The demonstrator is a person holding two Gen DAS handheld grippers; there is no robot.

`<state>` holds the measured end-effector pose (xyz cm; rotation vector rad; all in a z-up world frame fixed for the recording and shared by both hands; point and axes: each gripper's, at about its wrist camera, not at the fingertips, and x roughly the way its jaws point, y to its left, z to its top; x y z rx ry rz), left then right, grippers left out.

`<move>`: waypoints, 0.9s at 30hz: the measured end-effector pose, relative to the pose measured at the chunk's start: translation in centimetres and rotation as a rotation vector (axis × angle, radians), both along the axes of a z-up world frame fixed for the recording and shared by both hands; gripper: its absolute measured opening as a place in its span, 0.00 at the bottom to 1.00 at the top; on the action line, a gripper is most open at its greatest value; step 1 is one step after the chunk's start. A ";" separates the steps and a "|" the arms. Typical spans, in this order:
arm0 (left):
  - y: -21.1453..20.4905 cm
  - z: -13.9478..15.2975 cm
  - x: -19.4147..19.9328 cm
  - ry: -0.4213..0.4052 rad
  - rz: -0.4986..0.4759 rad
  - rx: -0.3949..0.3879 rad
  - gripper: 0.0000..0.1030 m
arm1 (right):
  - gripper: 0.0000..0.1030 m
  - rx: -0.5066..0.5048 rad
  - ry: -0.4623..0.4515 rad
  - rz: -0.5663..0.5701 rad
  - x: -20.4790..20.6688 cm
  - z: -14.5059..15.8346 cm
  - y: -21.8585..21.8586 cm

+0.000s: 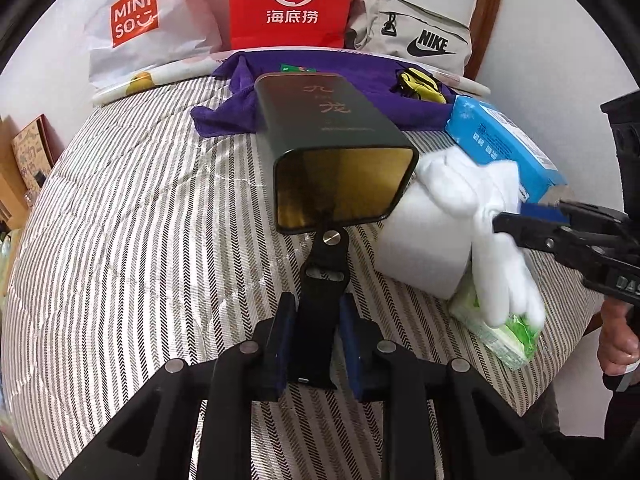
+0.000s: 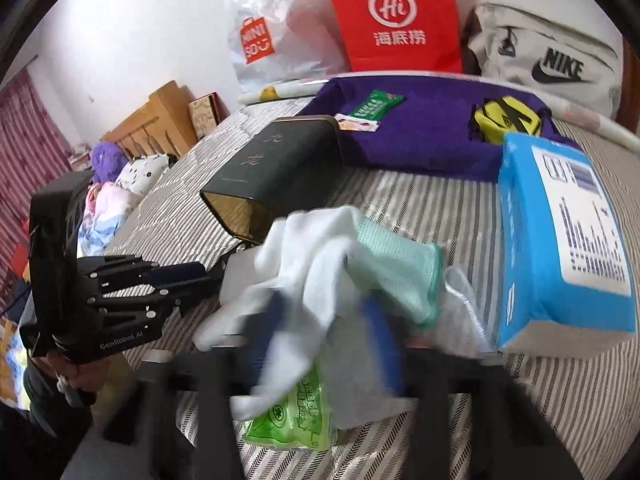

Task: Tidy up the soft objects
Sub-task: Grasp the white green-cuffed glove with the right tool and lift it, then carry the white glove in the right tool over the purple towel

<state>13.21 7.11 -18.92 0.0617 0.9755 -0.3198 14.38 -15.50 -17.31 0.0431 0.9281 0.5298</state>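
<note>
Left gripper clamps tin's stand | right gripper pinches white cloth (mint patch right-view only)

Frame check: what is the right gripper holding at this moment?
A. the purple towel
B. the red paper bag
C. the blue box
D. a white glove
D: in the left wrist view the right gripper has its jaws closed on the white glove, whose fingers hang down over the green tissue pack; the blue box lies behind it, untouched.
</note>
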 end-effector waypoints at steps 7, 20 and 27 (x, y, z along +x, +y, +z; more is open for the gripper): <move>0.3 0.1 -0.1 0.006 0.020 -0.013 0.21 | 0.10 0.014 -0.067 0.030 -2.4 2.6 -1.3; -0.7 0.1 -0.6 -0.004 0.041 0.048 0.24 | 0.10 -0.132 -0.077 -0.069 -8.3 4.7 -8.9; -1.8 -0.1 -0.7 -0.031 0.021 0.098 0.28 | 0.10 -0.120 -0.015 -0.132 -7.5 1.3 -10.9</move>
